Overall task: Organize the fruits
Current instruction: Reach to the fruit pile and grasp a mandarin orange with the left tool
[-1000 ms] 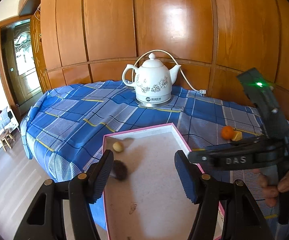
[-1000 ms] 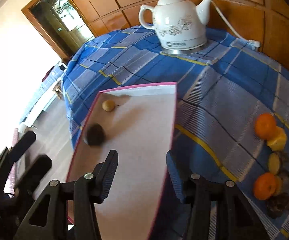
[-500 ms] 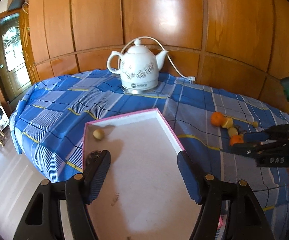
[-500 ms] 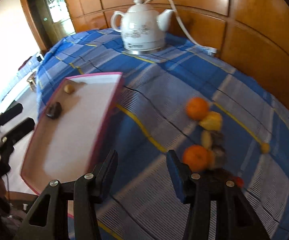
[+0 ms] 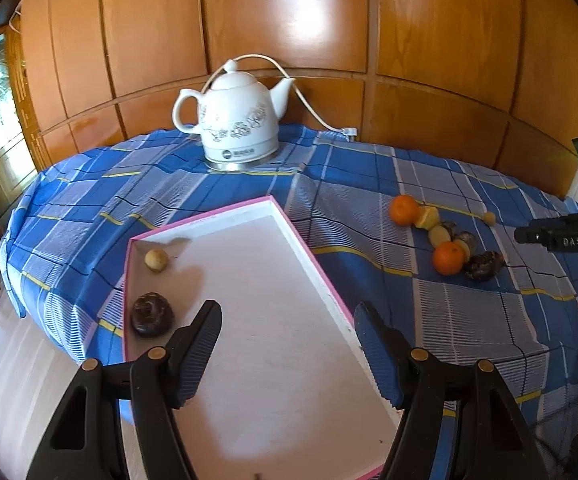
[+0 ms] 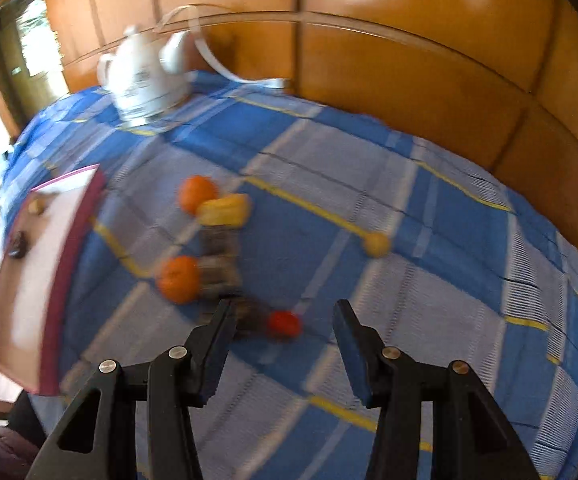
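Observation:
A white tray with a pink rim [image 5: 314, 264] lies on the blue checked cloth. It holds a small tan fruit [image 5: 156, 260] and a dark fruit [image 5: 152, 314] near its left wall. My left gripper [image 5: 287, 312] hovers over the tray, open, with nothing between its fingers. To the right of the tray lies a loose cluster: two oranges [image 6: 197, 194] [image 6: 179, 279], a yellow fruit [image 6: 225, 210], dark fruits [image 6: 219, 272], a small red fruit [image 6: 284, 324] and a small yellow one [image 6: 376, 244]. My right gripper [image 6: 285, 308] hangs open just above the red fruit, in a blurred view.
A white ceramic kettle [image 5: 241, 124] with a cord stands at the back of the table against the wood-panelled wall. The tray [image 6: 69, 248] overhangs the table's front edge, and the floor lies beyond the left edge. Bare cloth stretches to the right of the fruit cluster.
My right gripper swung from above the tray rightward to above the fruit cluster. The left gripper's jaws widened slightly and it shifted, so the dark fruit now lies left of its left finger.

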A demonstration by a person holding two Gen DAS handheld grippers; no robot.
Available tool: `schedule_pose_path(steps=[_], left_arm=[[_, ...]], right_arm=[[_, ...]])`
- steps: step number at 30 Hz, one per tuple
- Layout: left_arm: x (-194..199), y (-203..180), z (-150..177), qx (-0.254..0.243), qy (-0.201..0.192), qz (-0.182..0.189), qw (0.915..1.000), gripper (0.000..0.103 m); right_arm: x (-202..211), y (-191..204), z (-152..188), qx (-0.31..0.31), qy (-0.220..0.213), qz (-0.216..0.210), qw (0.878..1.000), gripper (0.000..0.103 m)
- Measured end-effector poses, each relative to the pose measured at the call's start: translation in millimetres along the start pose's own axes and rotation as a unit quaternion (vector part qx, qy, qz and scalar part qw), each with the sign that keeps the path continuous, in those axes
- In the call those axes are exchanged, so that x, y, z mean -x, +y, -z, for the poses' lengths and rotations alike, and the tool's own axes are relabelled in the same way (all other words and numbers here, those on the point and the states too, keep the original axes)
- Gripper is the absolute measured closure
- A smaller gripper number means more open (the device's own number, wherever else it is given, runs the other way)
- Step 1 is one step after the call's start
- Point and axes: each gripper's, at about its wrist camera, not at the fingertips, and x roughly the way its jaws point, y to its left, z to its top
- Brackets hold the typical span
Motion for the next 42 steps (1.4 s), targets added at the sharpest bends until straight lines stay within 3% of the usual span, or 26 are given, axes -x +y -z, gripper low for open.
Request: schedule_pose_path(steps=[3,7,11,17,25,36,42], left_arm=[[-3,-7,-4,-0.009,0.006,0.008,0.9999,0.033],[-10,-19,-16,-0.011,0.018,0.030,0.9993,0.033],[-26,-30,-31,-0.004,0.040,0.065,0.9971,0.036],[-58,-50,-52,0.007,0.083,0.114,0.9900,0.059],[-103,-71,-82,0.046,0.124,0.160,0.9781,0.062],[-168,-93,-121,0.086,0.150,0.170,0.9703,0.064],[-201,-103,-132,0.111,0.161,0.166,0.9666,0.059]], right_arm=[[-8,-26,4,-0.026,0.000,0.028,0.999,0.052],[-23,-62,12,-0.100,0.025,0.026,0.994,0.052],[-20,-71,9,-0.126,0.020,0.019,0.992,0.052],[-16,-65,7,-0.119,0.018,0.004,0.993,0.052],[-13,-62,3,-0.125,0.012,0.002,0.992,0.052],[-9,-73,1,-0.156,0.008,-0.008,0.988,0.052],[-8,-73,-1,-0.158,0.006,-0.016,0.987,0.052]])
